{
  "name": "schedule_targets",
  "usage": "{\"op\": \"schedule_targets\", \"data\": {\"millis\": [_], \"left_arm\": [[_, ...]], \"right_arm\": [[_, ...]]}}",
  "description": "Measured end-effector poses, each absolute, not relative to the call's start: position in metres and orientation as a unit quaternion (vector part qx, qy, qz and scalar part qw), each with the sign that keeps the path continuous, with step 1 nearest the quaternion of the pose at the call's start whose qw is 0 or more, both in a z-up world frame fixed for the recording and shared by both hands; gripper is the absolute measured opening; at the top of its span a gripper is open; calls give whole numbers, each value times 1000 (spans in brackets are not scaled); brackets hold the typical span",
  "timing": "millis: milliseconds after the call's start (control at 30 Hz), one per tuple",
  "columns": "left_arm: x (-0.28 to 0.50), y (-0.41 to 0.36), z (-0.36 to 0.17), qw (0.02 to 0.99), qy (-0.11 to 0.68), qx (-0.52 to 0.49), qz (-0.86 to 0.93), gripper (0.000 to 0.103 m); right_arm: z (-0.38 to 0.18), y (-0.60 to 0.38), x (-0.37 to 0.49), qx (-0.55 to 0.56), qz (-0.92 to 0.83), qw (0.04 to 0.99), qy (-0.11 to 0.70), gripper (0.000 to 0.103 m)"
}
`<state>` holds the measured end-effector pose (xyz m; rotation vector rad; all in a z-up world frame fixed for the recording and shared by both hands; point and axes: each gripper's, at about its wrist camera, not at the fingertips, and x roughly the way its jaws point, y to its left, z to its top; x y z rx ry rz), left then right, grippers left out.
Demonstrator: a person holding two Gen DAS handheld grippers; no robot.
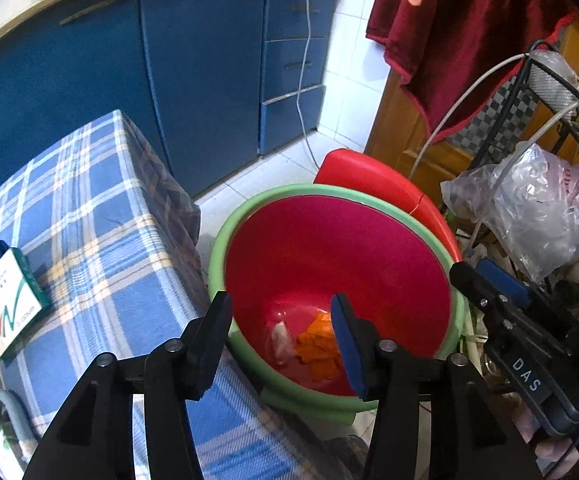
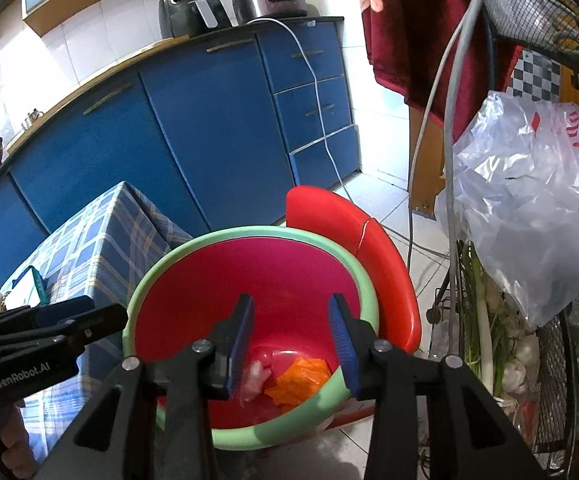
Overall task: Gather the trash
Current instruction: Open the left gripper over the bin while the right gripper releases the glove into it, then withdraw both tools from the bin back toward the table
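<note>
Kitchen floor beside a checked tablecloth (image 1: 101, 216): a green-rimmed basin (image 2: 161, 264) serves as bin, orange scrap (image 2: 301, 380) and pale wad (image 2: 257, 376) at its bottom. Left gripper (image 1: 281, 340) and right gripper (image 2: 291, 344) hang above, both spread wide, empty, apparently after dropping.

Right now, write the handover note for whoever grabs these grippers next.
Left gripper: open, empty, over the basin.
Right gripper: open, empty, over the basin too.
Basin, red with a green rim, stands on the floor beside the plaid-covered table.
Done: orange wrapper and a crumpled whitish scrap lie in it.
Left: the green-and-white carton on the table, if that is trash.
</note>
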<state>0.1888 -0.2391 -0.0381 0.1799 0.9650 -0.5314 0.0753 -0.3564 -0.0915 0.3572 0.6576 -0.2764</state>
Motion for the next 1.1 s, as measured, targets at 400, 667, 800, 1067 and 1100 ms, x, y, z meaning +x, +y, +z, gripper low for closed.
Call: {"op": "schedule_targets", "data": {"millis": [400,667,800,1067,1100], "left_arm": [[169,-198,-8,869,437,59,-226,53],[152,-155,10,885,423,35,-189,53],[144,-135,15,891,420,24,-168,54],[123,-92,17,900,418,8,-122,54],[122,-88,17,901,418,7,-117,54]], "right_arm": [[-69,-326,61,159,-97,936,300,49],[-58,-300,55,149,-68,942,292,51],[-52,-287,52,143,-53,946,287,54],[-44,-262,42,129,-31,951,278,62],[-44,-259,41,127,-28,952,278,62]]}}
